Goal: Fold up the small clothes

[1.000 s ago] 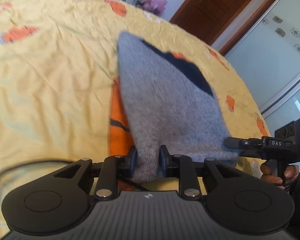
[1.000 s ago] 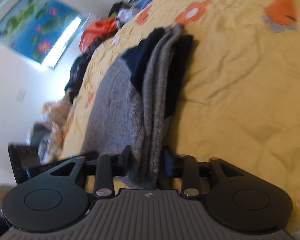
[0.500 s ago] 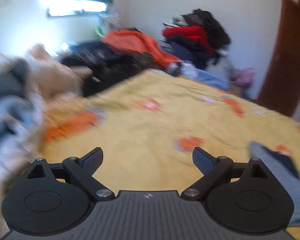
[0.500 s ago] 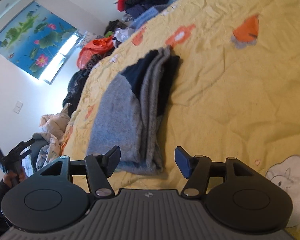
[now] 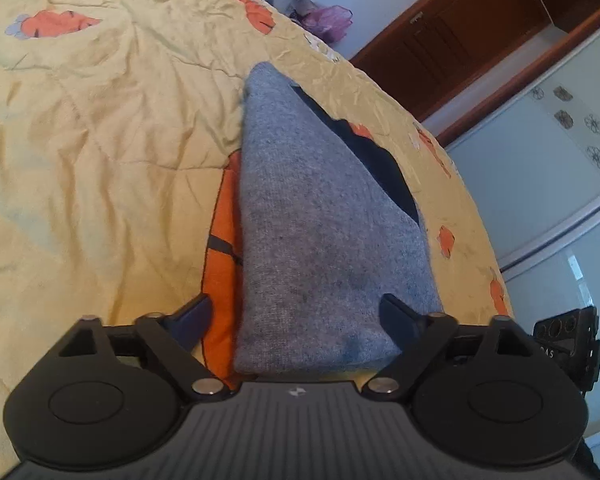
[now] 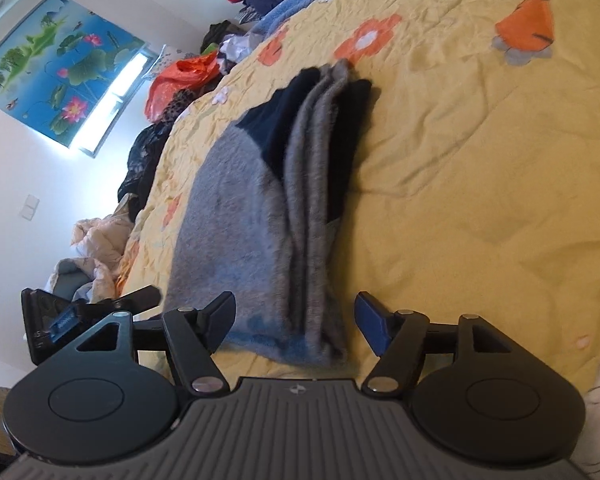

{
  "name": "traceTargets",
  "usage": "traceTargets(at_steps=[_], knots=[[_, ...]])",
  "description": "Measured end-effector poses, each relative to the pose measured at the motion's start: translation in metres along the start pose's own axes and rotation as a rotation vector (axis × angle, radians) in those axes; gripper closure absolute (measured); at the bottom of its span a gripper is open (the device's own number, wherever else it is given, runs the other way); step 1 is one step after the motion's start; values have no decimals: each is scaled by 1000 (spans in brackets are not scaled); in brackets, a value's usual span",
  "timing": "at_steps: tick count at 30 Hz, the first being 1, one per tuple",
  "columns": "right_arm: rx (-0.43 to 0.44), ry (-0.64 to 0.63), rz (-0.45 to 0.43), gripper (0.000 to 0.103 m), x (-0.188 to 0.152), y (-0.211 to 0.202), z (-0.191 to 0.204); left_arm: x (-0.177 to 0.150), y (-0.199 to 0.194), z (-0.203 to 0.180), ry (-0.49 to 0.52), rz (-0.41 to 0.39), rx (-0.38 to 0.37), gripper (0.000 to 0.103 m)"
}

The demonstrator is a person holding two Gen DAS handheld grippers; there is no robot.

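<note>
The folded grey and navy knit garment (image 5: 324, 240) is lying flat on the yellow flowered bedspread (image 5: 100, 140), its near edge sitting between the fingers of both tools. The left gripper (image 5: 296, 312) is hovering over one near corner with its jaws spread and closing; the cloth is lying between them, but the pads are not pressing on it. The right gripper (image 6: 296, 316) is standing at the stacked side, where the layers (image 6: 316, 200) are showing as a thick bundle, and its jaws are opening with the fabric loose between them (neither side is gripping anything).

The main risk is coming from the closing left jaws: if they are pinching only the top layer, any lift is likely peeling the fold open rather than moving the whole bundle. The stacked edge looks bulky and soft, so a nudge from the right fingers may be toppling or skewing the layers. The bedspread is wrinkled and slack too, so a low pinch could be catching it along with the garment.
</note>
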State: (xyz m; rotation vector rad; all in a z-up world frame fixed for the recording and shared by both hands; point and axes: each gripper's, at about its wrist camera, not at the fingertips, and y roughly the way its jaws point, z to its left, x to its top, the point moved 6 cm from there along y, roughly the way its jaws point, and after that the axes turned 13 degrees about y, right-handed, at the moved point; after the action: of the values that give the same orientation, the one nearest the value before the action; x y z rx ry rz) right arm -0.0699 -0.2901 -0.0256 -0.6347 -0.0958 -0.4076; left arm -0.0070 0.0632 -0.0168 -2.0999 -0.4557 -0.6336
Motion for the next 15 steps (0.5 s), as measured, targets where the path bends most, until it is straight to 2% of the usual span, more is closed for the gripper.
traceTargets(at_steps=[1,2,3,4,7,9,11,12,14,15], knots=[[8,-6,13,37,-3,3,3,-2,5,-2,12,31,5,89],[9,-12,26,45,-5,7,5,-3,7,-1,27,45,45,89],[1,-18,52,72,-8,12,7,-4,6,-1,48,44,58,90],[-12,-28,75,78,-12,17,9,-3,2,-2,66,40,66,90],[0,-73,81,79,-23,14,19,-3,-29,-4,144,26,101,91],[25,-82,92,79,-30,8,22,-8,-34,5,147,51,127,91],[-14,-77,97,77,-35,10,14,-12,-30,17,138,81,149,88],[-19,-65,96,78,-34,12,8,-12,-30,20,127,84,133,88],[18,-23,101,65,-29,8,5,-5,-39,18,125,82,112,79],[20,-19,86,53,-24,2,7,2,-47,16,139,53,112,75]])
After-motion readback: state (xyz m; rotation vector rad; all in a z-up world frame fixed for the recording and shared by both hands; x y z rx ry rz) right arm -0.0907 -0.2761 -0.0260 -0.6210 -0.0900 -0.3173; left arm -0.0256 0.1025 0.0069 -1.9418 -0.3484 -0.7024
